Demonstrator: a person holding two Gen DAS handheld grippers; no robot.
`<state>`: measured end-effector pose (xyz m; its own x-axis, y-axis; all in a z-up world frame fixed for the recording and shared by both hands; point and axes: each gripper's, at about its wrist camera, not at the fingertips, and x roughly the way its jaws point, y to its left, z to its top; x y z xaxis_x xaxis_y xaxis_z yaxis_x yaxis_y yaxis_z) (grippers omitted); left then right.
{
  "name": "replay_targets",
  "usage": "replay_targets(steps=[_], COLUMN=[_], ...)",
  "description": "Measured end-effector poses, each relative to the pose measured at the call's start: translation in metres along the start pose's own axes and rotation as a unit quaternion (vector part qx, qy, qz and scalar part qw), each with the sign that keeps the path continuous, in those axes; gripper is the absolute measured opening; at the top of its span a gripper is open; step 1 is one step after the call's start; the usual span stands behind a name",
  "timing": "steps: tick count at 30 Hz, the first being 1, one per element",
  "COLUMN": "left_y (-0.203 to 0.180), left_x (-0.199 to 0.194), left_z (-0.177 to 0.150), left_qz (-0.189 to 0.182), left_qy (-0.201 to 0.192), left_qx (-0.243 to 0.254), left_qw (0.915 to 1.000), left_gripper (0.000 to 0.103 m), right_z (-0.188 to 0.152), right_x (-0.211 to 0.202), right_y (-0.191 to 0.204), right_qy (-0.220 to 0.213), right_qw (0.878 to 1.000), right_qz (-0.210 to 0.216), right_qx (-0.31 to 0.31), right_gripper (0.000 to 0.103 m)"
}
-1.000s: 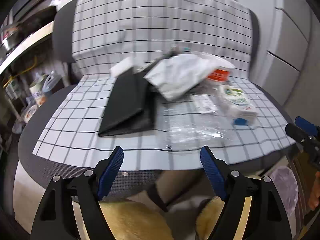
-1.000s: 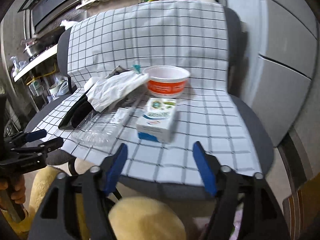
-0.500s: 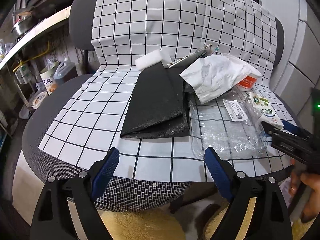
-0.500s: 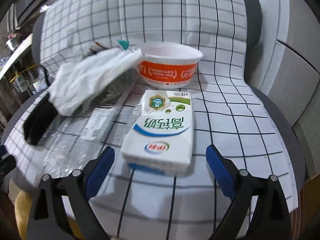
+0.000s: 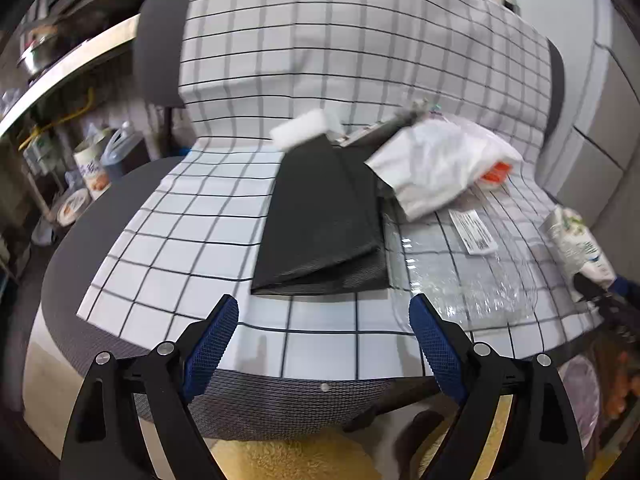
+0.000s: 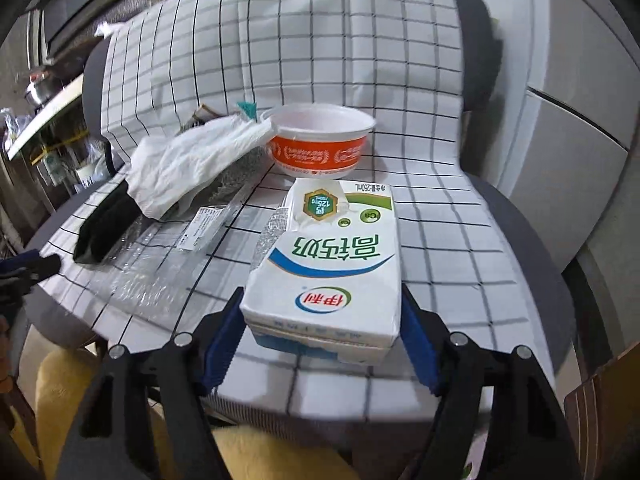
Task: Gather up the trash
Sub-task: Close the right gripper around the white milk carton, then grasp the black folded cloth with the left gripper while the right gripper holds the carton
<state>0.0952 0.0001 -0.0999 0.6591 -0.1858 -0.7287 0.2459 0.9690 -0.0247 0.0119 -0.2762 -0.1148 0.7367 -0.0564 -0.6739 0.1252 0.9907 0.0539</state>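
Trash lies on a chair draped with a checked cloth (image 5: 200,220). A white milk carton (image 6: 328,264) lies flat at the seat's front right. My right gripper (image 6: 320,344) is closing around its near end, with the blue pads (image 6: 224,340) against its sides. Behind the carton stands an orange-and-white bowl (image 6: 320,140). Left of it lie a crumpled white bag (image 5: 436,164), clear plastic wrap (image 5: 472,280), a folded black bag (image 5: 324,224) and a white foam block (image 5: 304,128). My left gripper (image 5: 324,340) hovers open and empty over the seat's front edge, below the black bag.
Shelves with a metal pot (image 5: 40,48) and several containers (image 5: 92,164) stand left of the chair. Grey cabinet doors (image 6: 568,152) rise on the right. Yellow fleecy fabric (image 6: 272,456) fills the space below both grippers.
My right gripper came forward and down to the milk carton, opened wide around it, then narrowed onto its sides. My left gripper drew closer to the seat's front edge.
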Motion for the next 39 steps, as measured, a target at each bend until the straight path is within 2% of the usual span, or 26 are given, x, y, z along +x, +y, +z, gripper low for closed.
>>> replay_targets(steps=[3, 6, 8, 11, 16, 17, 19, 21, 22, 24, 25, 30, 34, 39], left_y=[-0.009, -0.015, -0.021, -0.028, -0.034, -0.035, -0.032, -0.029, -0.025, -0.012, -0.006, 0.034, 0.046, 0.034], left_x=[0.007, 0.015, 0.022, 0.035, 0.056, 0.062, 0.068, 0.069, 0.065, 0.054, 0.049, -0.003, -0.04, -0.076], left_z=[0.003, 0.01, 0.019, 0.029, 0.036, 0.037, 0.037, 0.038, 0.038, 0.039, 0.039, 0.03, 0.021, 0.019], left_qz=[0.01, 0.003, 0.024, 0.061, 0.079, 0.094, 0.1, 0.115, 0.116, 0.106, 0.102, 0.046, 0.009, -0.024], left_qy=[-0.006, -0.007, -0.009, -0.008, 0.007, 0.011, 0.019, 0.019, 0.014, 0.005, -0.001, -0.035, -0.065, -0.096], left_qx=[0.021, 0.022, 0.032, 0.041, 0.046, 0.05, 0.047, 0.049, 0.043, 0.022, 0.014, -0.056, -0.086, -0.078], left_qw=[0.9997, 0.9997, 0.9992, 0.9972, 0.9957, 0.9942, 0.9937, 0.992, 0.9922, 0.9941, 0.9947, 0.9968, 0.9942, 0.992], left_gripper=[0.086, 0.085, 0.074, 0.065, 0.059, 0.052, 0.045, 0.028, 0.025, 0.012, 0.011, 0.009, 0.007, 0.007], right_z=[-0.004, -0.006, -0.005, -0.005, -0.006, -0.006, -0.006, -0.006, -0.005, -0.004, -0.003, 0.0, 0.005, 0.012], right_x=[-0.01, -0.013, -0.014, -0.015, -0.013, -0.013, -0.013, -0.014, -0.016, -0.018, -0.019, -0.027, -0.03, -0.039], right_y=[-0.007, -0.01, -0.009, -0.007, -0.006, -0.006, -0.006, -0.004, -0.003, -0.002, -0.002, 0.003, 0.007, 0.009], right_qy=[-0.003, -0.005, -0.009, -0.01, -0.005, -0.004, -0.004, -0.004, -0.007, -0.01, -0.011, -0.022, -0.035, -0.05], right_qw=[1.0, 1.0, 1.0, 1.0, 1.0, 1.0, 1.0, 1.0, 1.0, 1.0, 1.0, 1.0, 0.999, 0.998], right_qz=[0.002, 0.0, 0.0, 0.001, 0.002, 0.002, 0.003, 0.002, 0.003, 0.004, 0.005, 0.011, 0.015, 0.019], right_qx=[0.01, 0.015, 0.017, 0.016, 0.013, 0.013, 0.012, 0.009, 0.01, 0.01, 0.01, 0.012, 0.013, 0.016], right_gripper=[0.072, 0.072, 0.072, 0.072, 0.072, 0.072, 0.072, 0.072, 0.072, 0.072, 0.072, 0.071, 0.071, 0.071])
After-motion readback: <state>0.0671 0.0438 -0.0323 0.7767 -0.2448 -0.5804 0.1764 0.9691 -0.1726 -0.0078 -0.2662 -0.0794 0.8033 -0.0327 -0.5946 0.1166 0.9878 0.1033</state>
